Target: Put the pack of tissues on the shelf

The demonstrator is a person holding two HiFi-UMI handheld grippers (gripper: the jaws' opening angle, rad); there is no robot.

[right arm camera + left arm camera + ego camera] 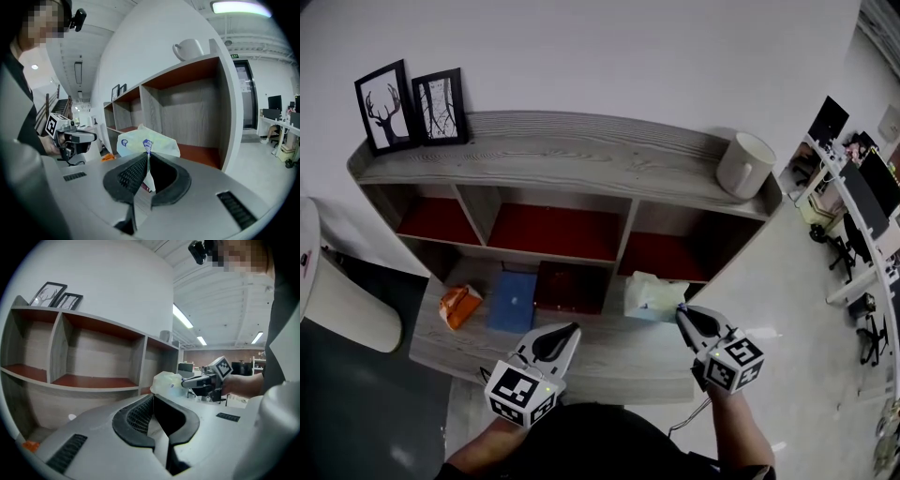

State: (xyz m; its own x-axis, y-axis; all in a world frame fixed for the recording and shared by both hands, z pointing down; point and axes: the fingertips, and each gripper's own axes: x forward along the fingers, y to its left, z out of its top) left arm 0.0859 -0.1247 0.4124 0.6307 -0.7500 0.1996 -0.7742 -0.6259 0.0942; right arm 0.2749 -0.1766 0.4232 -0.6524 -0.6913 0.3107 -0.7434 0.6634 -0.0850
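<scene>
- The pack of tissues [654, 296] sits just right of centre in the head view, in front of the shelf's right-hand compartment. It is pinched by a fold of its wrapper, and no view shows anything under it.
- The right gripper [681, 311] has its jaws closed tight on that thin fold. In the right gripper view the pale pack stands just past the jaw tips, with the red-floored compartment behind it.
- The left gripper [573, 330] is at lower centre of the head view, with its jaws pressed together on nothing. It is well apart from the pack.
- Progress, as I judge it: the pack is grasped and off its support, but not yet on the shelf [562, 159]. Carrying it in, setting it down and letting go remain.
- The three compartments with red floors, across the middle of the head view, look empty as far as can be seen.
- The low board in front, at lower left, holds an orange packet [459, 306], a blue book [513, 301] and a dark red item [571, 287] that I cannot identify.
- The top board carries two framed pictures [411, 105] at upper left and a white mug [744, 165] at upper right.
</scene>
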